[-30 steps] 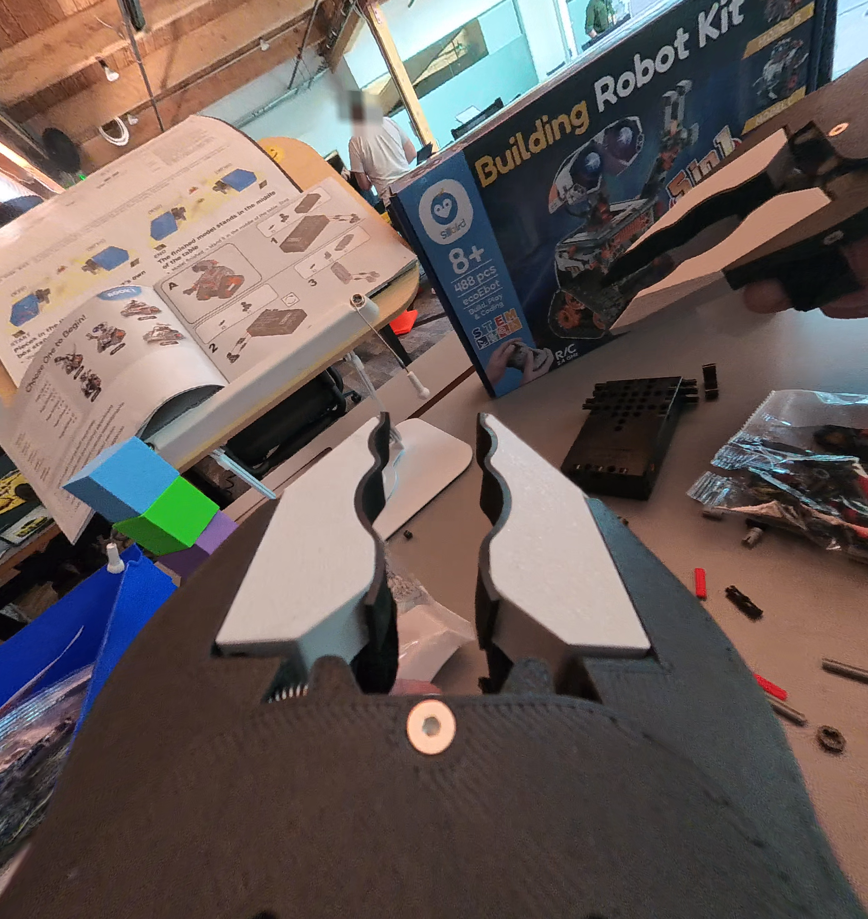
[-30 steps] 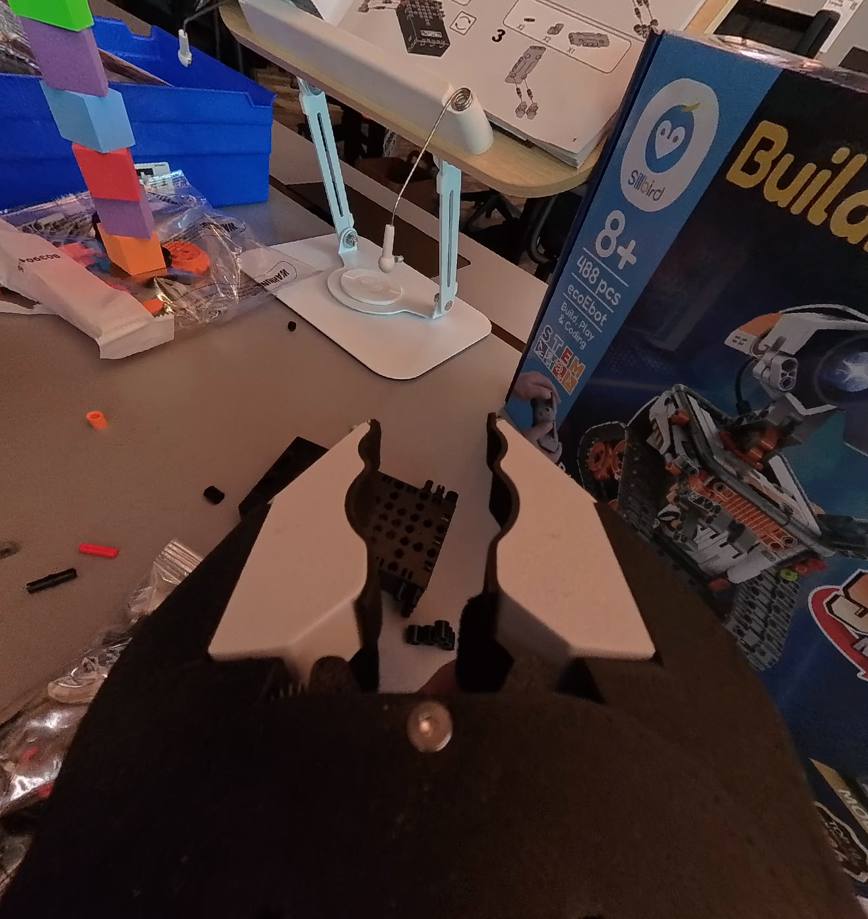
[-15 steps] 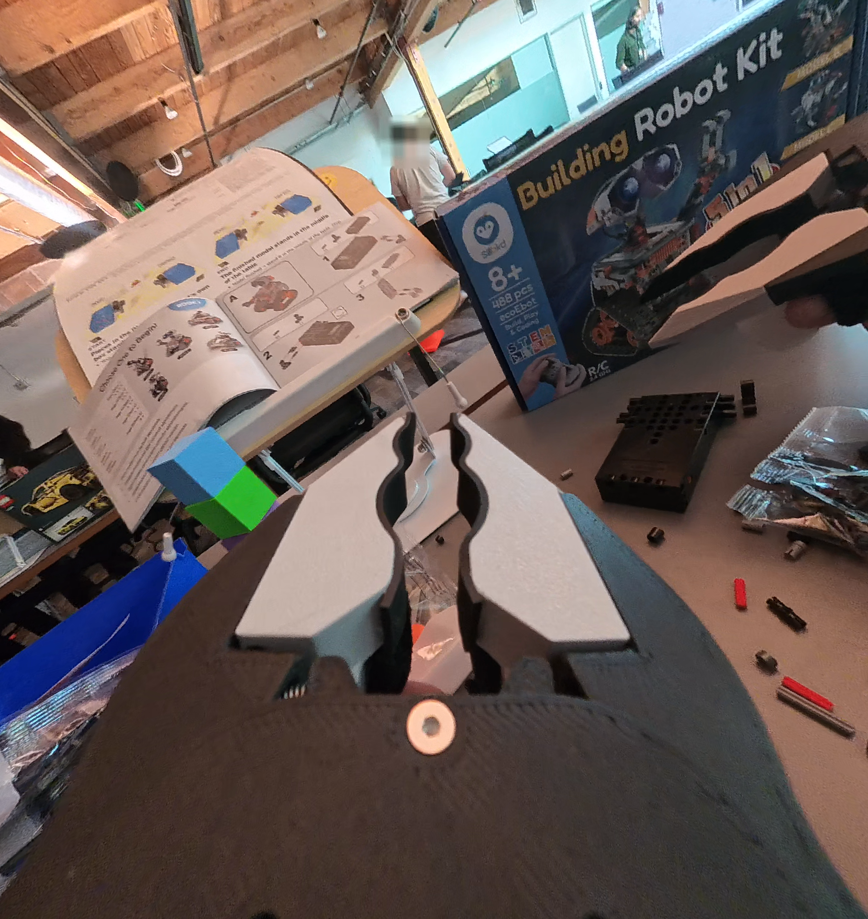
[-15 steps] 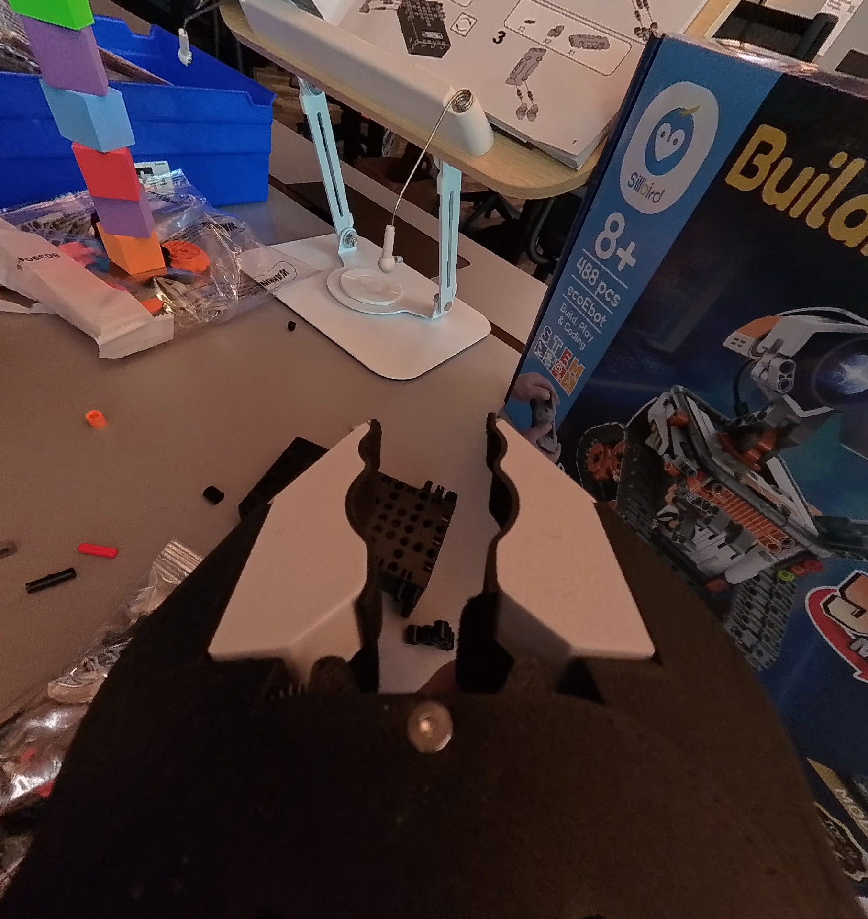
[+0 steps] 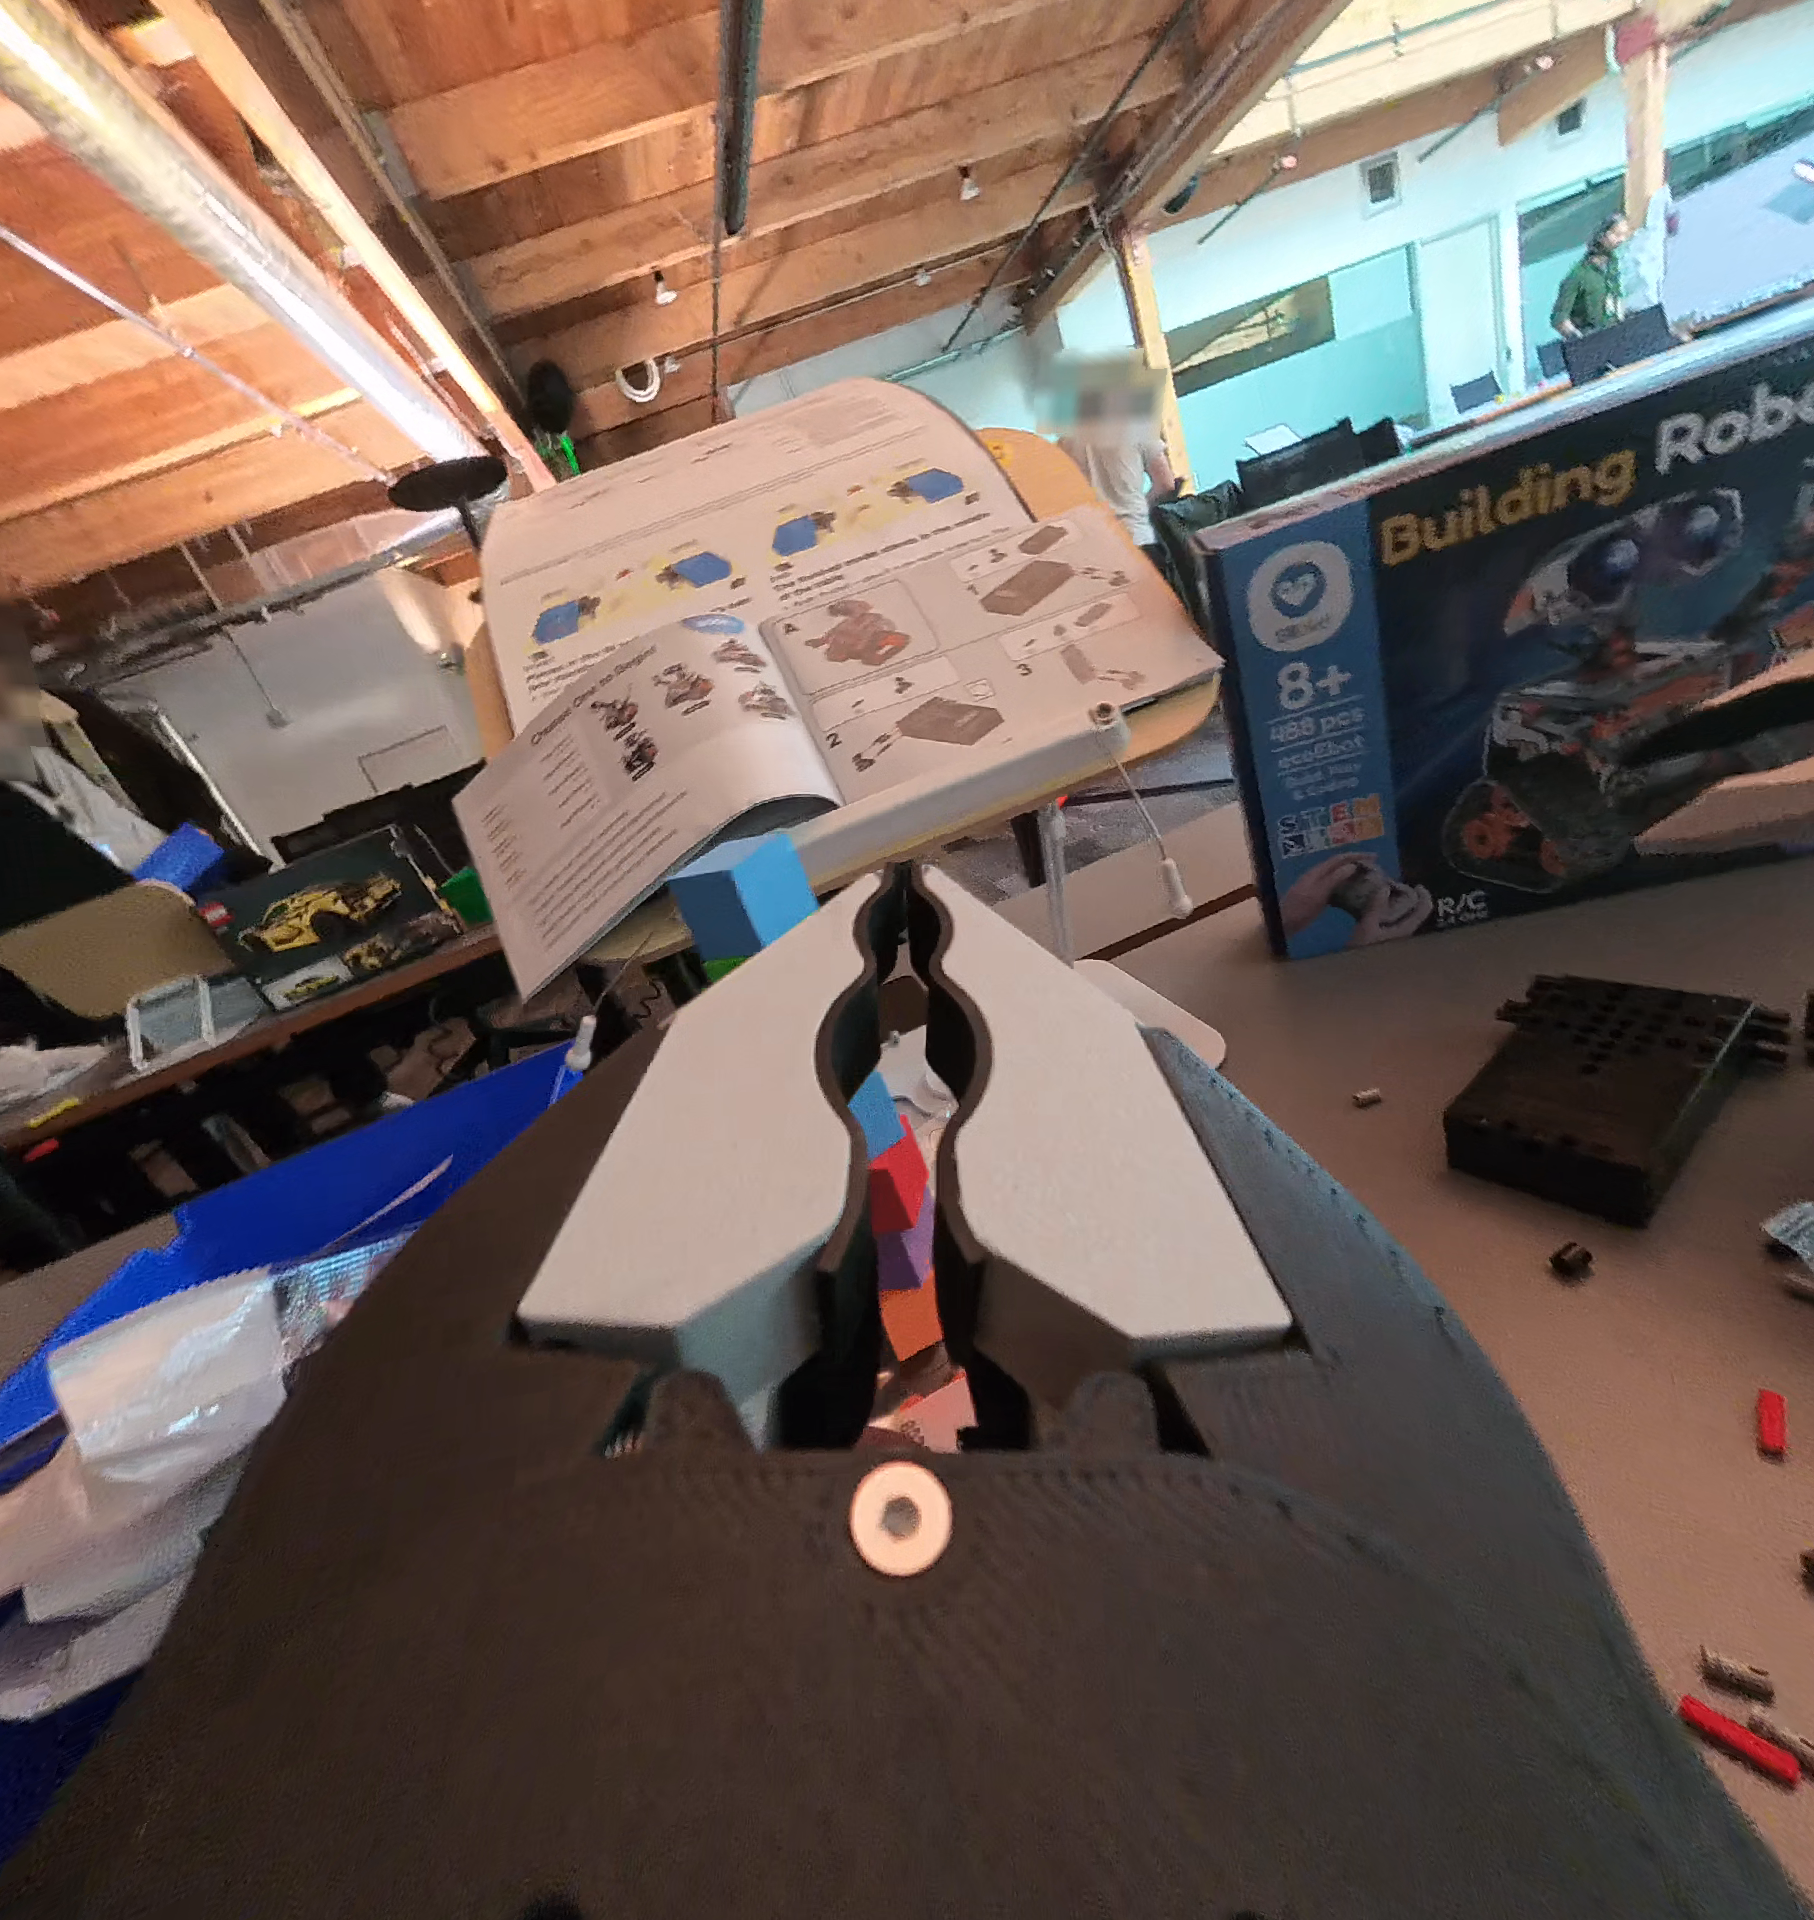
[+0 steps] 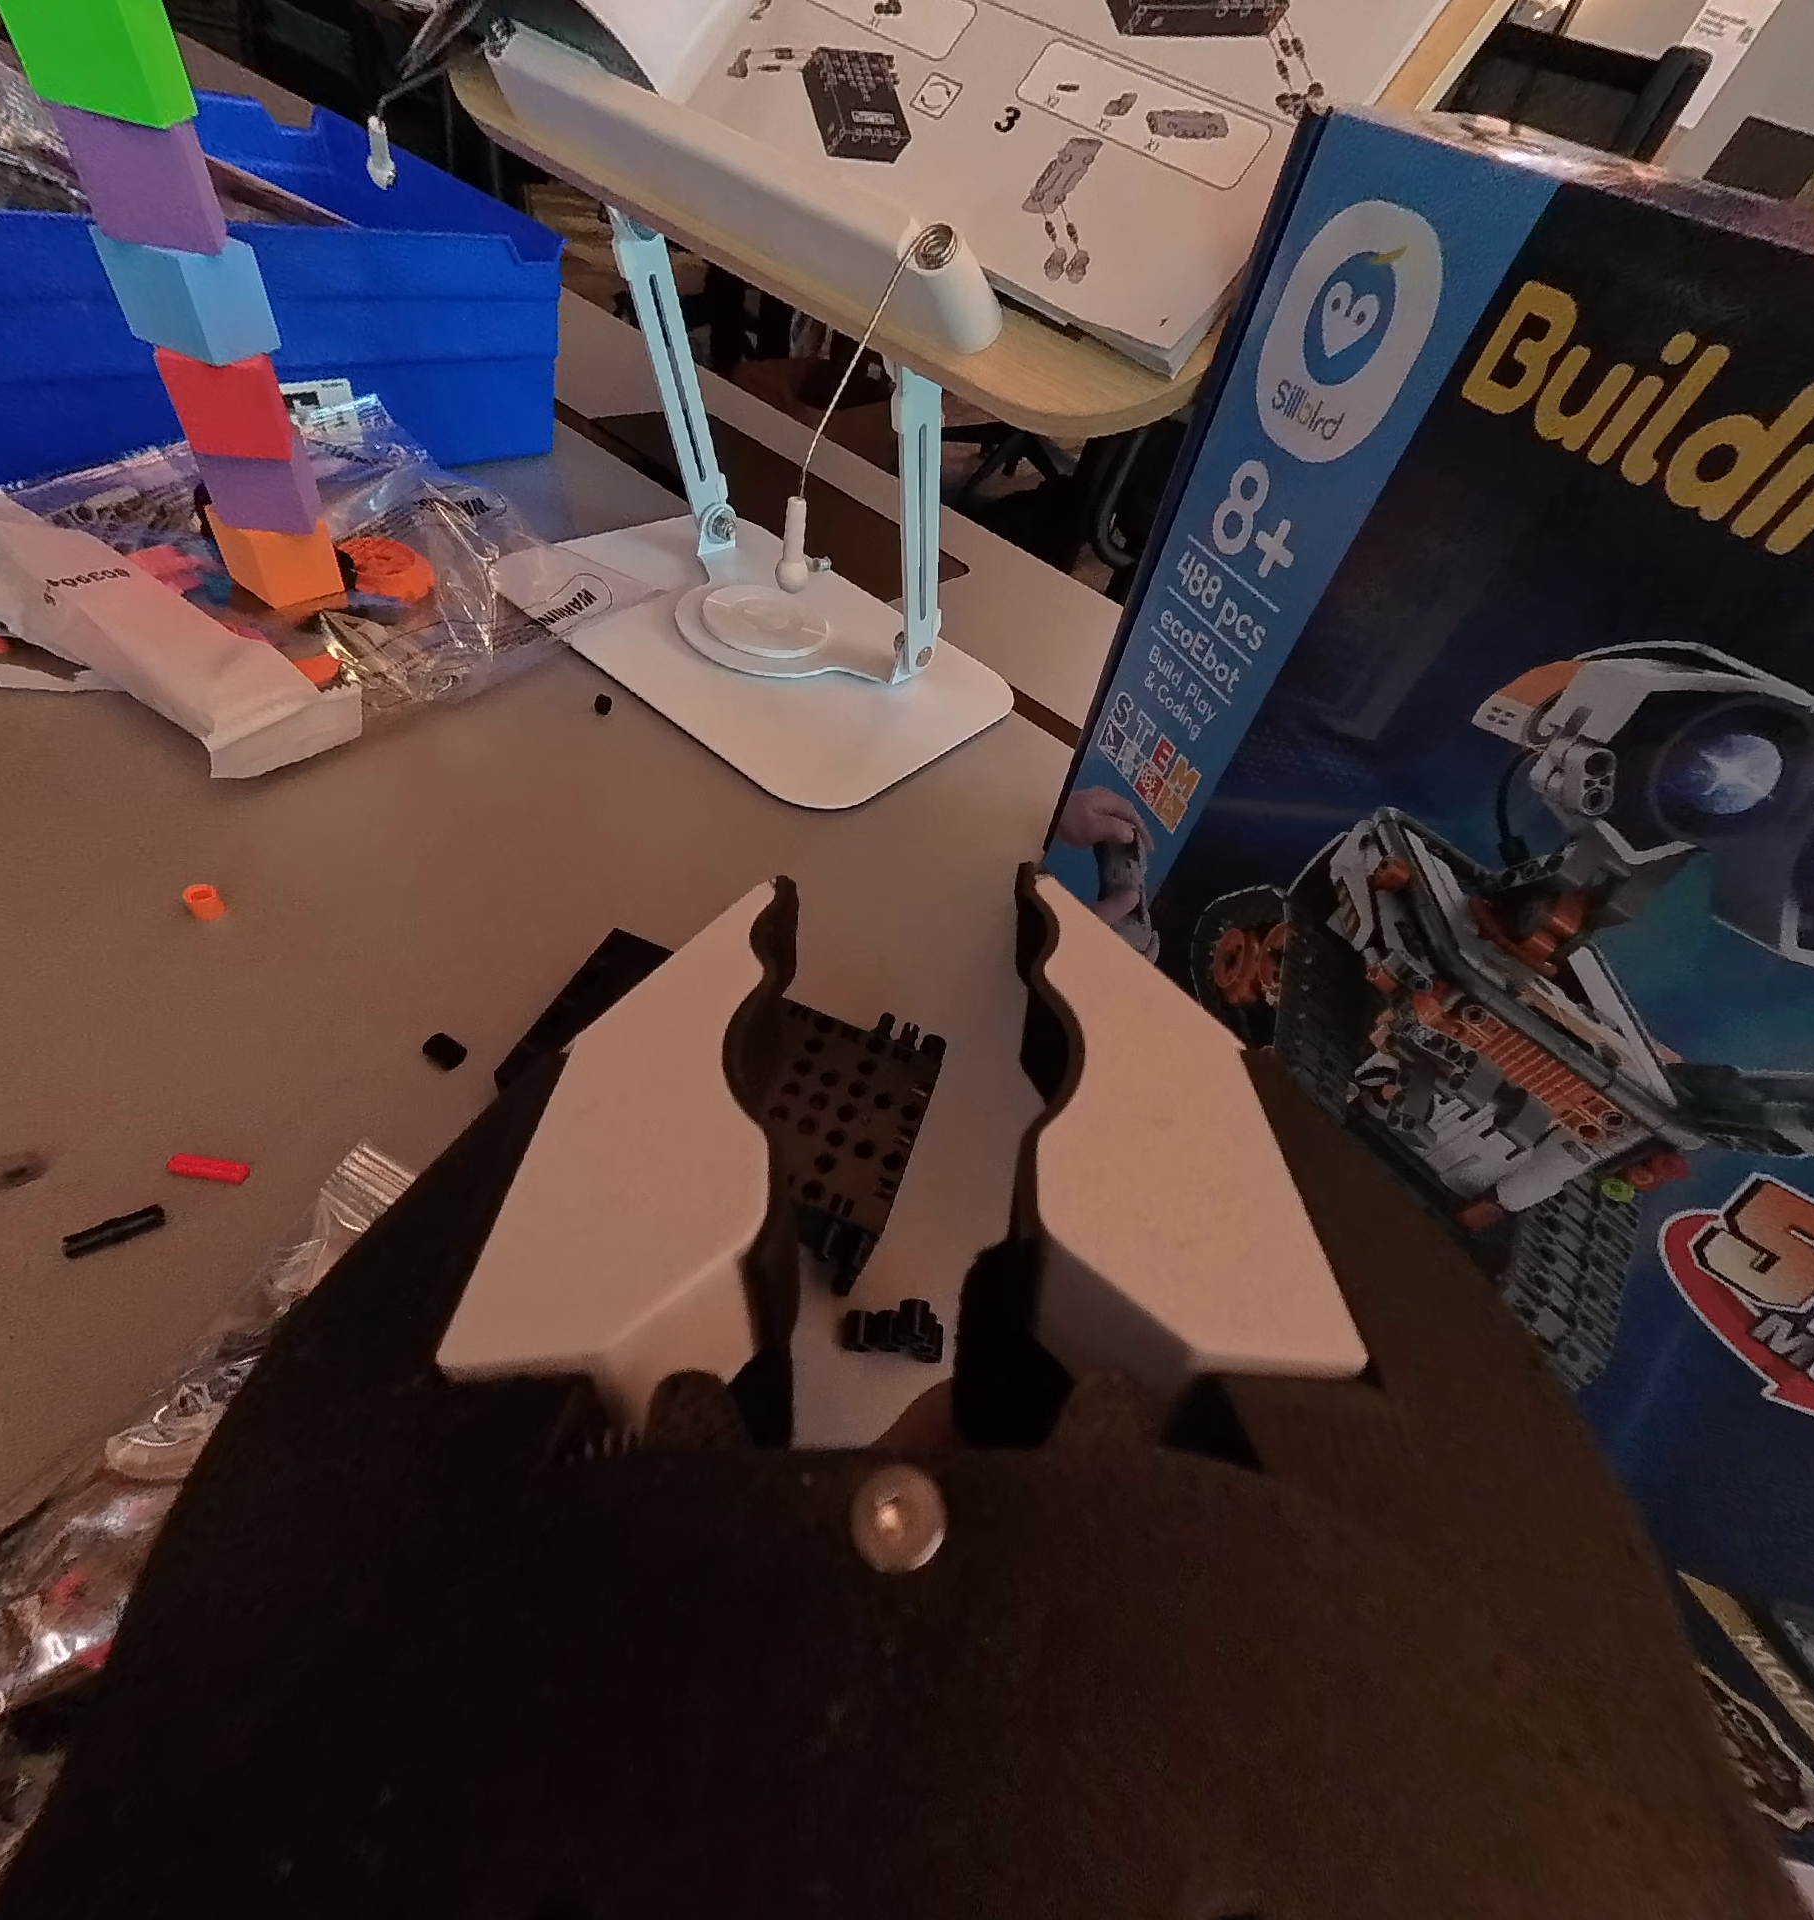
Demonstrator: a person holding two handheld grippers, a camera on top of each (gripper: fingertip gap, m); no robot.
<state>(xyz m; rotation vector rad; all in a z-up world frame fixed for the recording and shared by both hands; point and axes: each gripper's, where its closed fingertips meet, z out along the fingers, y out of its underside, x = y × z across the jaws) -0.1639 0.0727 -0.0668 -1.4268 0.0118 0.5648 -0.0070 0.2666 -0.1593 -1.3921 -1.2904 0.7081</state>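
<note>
Gaping wide, right gripper (image 6: 898, 894) holds nothing above a black perforated block (image 6: 856, 1112) on the grey table (image 6: 383, 852); the kit box (image 6: 1505, 727) stands at three o'clock. Left gripper (image 5: 905, 883) has its tips nearly together and grips nothing; a coloured block stack (image 5: 898, 1195) shows through its gap, and an open booklet (image 5: 830, 644) lies at twelve o'clock.

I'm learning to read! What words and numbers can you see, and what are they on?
I can't copy writing out, but these things carry it:
Blue robot kit box: large print, readable.
Open instruction booklet: step numbers, small print mostly blurred.
Clear parts bag: small printed label.
Dark box with yellow car: too small.
</note>
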